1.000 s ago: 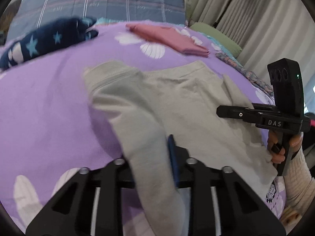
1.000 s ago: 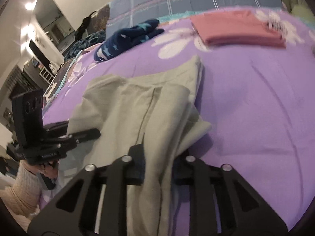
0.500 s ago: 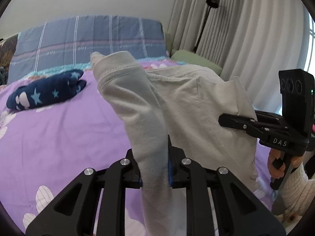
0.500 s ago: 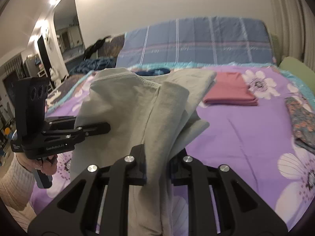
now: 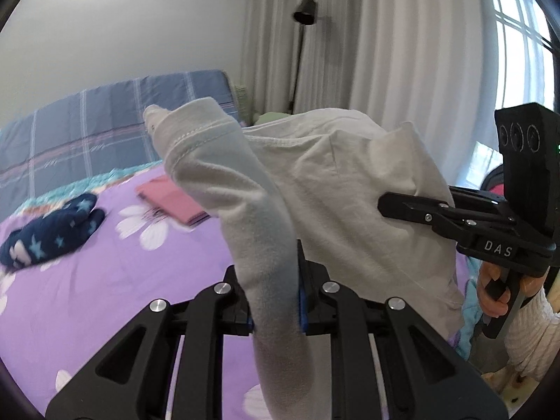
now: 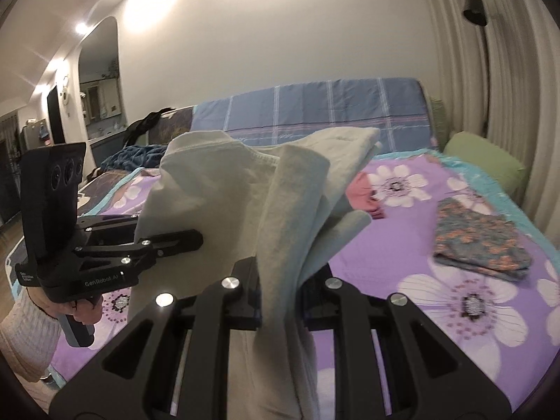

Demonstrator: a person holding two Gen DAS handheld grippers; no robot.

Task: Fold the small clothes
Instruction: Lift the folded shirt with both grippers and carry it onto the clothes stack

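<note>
I am in a home bedroom: a bed [image 6: 402, 262] with a purple flowered sheet, plaid pillow [image 6: 325, 108], curtains [image 5: 385, 52] and a lamp [image 5: 304, 10].

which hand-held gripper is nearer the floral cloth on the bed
Right. The right hand-held gripper holds the grey garment up just left of the floral cloth. The left hand-held gripper grips the garment's far side, further left.

Matt soft cloth garment [image 5: 350, 189]

pale grey garment [image 5: 336, 189] — lifted, draped, bunched
</note>
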